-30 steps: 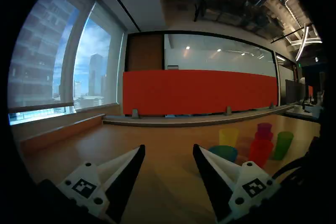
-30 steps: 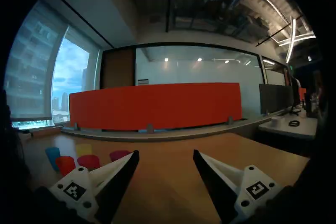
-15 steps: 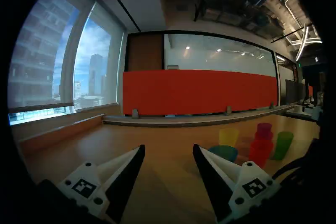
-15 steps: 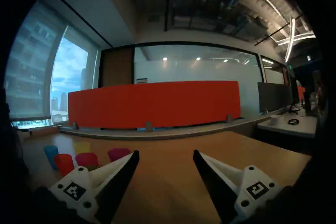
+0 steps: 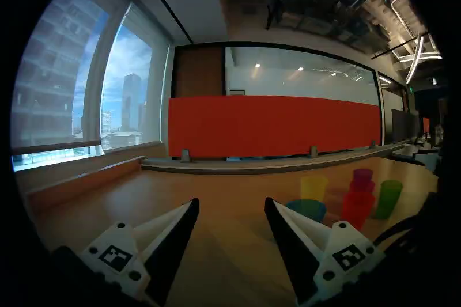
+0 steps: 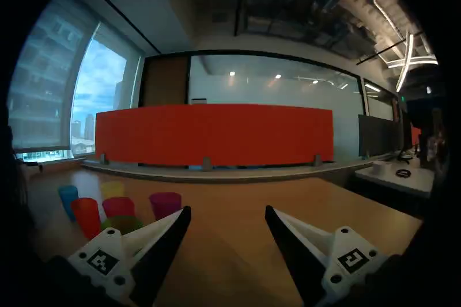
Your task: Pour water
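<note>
A: Jaws?
B: Wide open, empty, on left gripper [image 5: 231,201] and right gripper [image 6: 227,209], above light wooden bench [image 5: 230,183].
A: Cups?
B: coloured plastic cups [image 5: 357,208] lower right in left gripper view, lower left in right gripper view.

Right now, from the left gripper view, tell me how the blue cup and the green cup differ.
Colour: the blue cup is teal-blue, the green cup green. Position: the blue cup sits nearest the left gripper, partly behind one finger; the green cup stands farther right in that view, clear of the fingers. Both stand upright on the wooden table.
</note>
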The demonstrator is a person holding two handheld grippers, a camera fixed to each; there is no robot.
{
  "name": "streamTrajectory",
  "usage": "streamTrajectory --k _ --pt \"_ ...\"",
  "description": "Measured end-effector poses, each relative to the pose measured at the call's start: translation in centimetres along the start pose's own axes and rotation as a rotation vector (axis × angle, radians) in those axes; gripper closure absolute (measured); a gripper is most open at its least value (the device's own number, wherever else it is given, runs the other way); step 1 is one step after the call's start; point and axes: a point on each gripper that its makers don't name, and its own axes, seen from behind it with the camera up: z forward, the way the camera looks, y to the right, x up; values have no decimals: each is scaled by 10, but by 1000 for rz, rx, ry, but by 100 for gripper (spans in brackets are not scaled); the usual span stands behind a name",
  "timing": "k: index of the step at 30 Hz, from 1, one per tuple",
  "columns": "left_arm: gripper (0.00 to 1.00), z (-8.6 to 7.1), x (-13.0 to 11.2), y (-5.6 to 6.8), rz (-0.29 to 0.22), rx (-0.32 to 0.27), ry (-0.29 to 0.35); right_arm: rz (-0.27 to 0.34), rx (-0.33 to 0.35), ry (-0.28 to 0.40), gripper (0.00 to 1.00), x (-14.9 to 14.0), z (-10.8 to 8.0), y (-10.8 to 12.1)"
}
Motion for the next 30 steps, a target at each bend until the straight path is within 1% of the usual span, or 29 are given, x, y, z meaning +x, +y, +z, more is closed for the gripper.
streamTrajectory --k 30 --pt "16 0 0 0 0 0 0 1 5 -4 0 0 1 -2"
